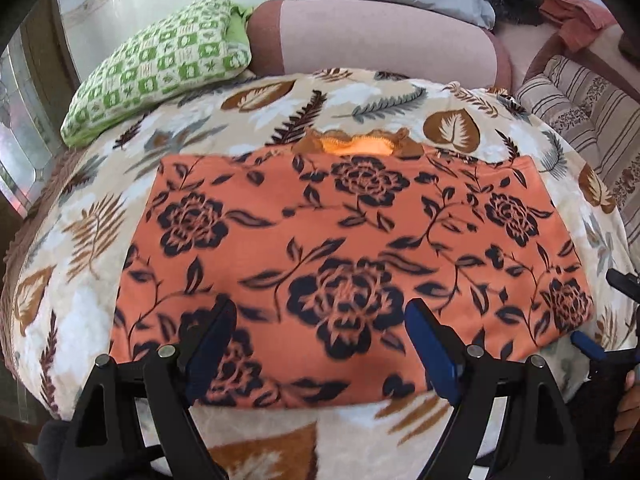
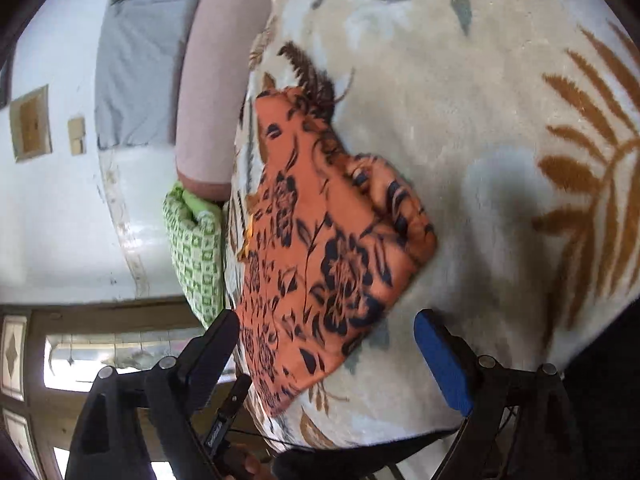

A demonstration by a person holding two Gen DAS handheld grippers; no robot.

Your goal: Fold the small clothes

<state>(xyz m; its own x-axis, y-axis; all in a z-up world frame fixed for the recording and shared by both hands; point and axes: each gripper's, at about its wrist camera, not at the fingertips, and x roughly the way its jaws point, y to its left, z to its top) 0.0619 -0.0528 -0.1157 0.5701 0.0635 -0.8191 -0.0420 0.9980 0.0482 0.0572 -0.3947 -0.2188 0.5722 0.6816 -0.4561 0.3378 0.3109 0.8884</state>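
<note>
The orange garment [image 1: 352,240] with dark blue flowers lies folded flat in a rough rectangle at the centre of the left wrist view, on a cream blanket [image 1: 380,100] printed with brown and grey leaves. At its 12 o'clock edge a brighter orange inner layer with a scalloped brown trim peeks out; what kind of garment it is cannot be made out. The print is smeared with blur towards 6 o'clock. The left tongs [image 1: 320,336] hang over the near edge of the cloth, spread wide with nothing between the blue pads, and whether they touch the fabric is unclear. The right tongs [image 2: 326,344] are likewise spread and empty, seen in a rolled view where the garment [image 2: 320,248] runs from 11 to 6 o'clock, one corner rumpled at 2 o'clock. In the left view only bits of the right tool and some fingers [image 1: 628,412] show at 4 o'clock, cut off by the frame. Beyond the blanket, a green checked pillow [image 1: 160,64] sits at 10 o'clock, a pink bolster [image 1: 380,40] at 12, and a striped cushion [image 1: 580,120] at 2.
</note>
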